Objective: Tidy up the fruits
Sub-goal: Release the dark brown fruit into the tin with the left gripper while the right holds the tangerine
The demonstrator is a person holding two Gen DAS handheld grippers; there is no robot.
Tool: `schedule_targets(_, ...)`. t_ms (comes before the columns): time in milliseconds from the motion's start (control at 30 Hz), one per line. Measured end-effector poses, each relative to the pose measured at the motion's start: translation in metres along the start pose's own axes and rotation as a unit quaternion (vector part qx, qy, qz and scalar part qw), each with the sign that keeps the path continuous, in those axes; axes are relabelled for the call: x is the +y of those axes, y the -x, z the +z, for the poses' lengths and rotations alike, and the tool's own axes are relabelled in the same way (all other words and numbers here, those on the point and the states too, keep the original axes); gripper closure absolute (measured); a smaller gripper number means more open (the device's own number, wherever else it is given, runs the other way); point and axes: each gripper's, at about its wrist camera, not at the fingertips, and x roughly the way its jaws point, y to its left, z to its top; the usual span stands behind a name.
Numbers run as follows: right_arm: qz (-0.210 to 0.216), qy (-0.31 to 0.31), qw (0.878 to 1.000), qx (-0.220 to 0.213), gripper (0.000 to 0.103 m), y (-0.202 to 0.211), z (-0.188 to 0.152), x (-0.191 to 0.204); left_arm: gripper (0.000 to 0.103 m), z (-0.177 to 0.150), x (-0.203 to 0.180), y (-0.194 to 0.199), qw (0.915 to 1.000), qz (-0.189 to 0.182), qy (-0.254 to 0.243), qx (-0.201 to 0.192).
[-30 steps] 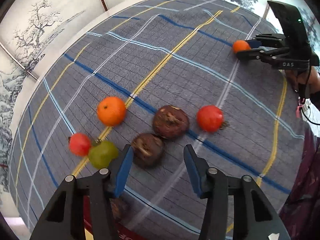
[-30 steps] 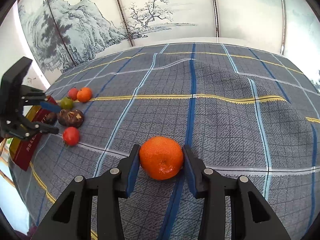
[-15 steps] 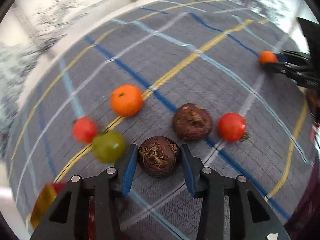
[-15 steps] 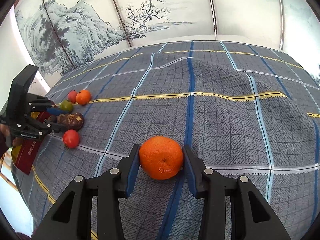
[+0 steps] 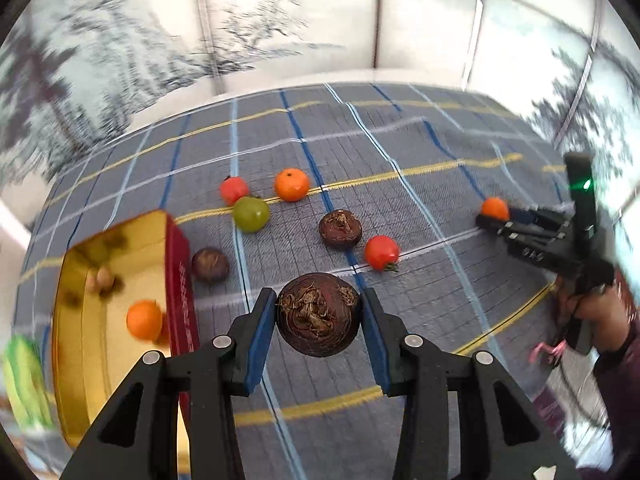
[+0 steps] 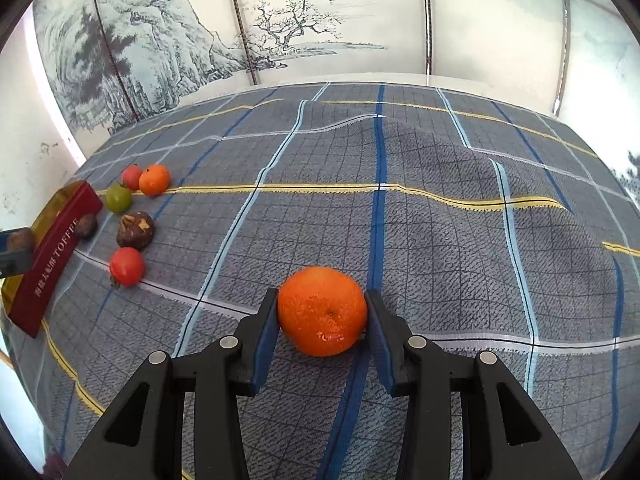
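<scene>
My left gripper (image 5: 319,316) is shut on a dark brown round fruit (image 5: 319,314) and holds it above the checked cloth. A red box with a gold inside (image 5: 92,280) lies to its left and holds an orange (image 5: 144,319). My right gripper (image 6: 322,320) is shut on a large orange (image 6: 322,310) resting on the cloth; it also shows in the left wrist view (image 5: 495,208). On the cloth lie a brown fruit (image 5: 340,229), a smaller brown one (image 5: 210,265), a red tomato (image 5: 381,252), a green fruit (image 5: 251,214), an orange (image 5: 292,184) and a red fruit (image 5: 234,190).
The checked blue-grey cloth (image 6: 440,208) is rumpled into a ridge across its middle. Painted wall panels (image 6: 280,28) stand behind the table. The red box (image 6: 52,256) sits at the table's left edge in the right wrist view. A green object (image 5: 24,376) lies blurred beyond the box.
My left gripper has lifted the brown fruit off the cloth and swung left, bringing the red box into view. My right gripper has stayed shut on the orange, almost still.
</scene>
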Motion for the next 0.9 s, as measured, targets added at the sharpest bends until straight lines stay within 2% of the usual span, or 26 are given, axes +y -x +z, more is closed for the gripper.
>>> schedule_targets(100, -0.013, 0.011, 1.0, 0.002, 0.06, -0.001, -0.001, 0.005, 0.064, -0.007, -0.001, 0.011, 0.9997, 0.01, 0.02, -0.014)
schedule_targets(333, -0.029, 0.024, 0.999, 0.006, 0.06, -0.002, 0.0, 0.011, 0.064, -0.02, -0.003, 0.029, 0.9975, 0.059, 0.0, -0.04)
schedule_targets(600, -0.041, 0.033, 0.999, 0.007, 0.06, -0.005, 0.0, 0.017, 0.064, -0.03, 0.02, 0.037, 0.9956, 0.08, 0.028, -0.041)
schedule_targets(900, -0.041, 0.033, 0.999, 0.007, 0.06, -0.005, 0.0, 0.017, 0.064, -0.04, 0.053, 0.042, 0.9899, 0.123, 0.053, -0.048)
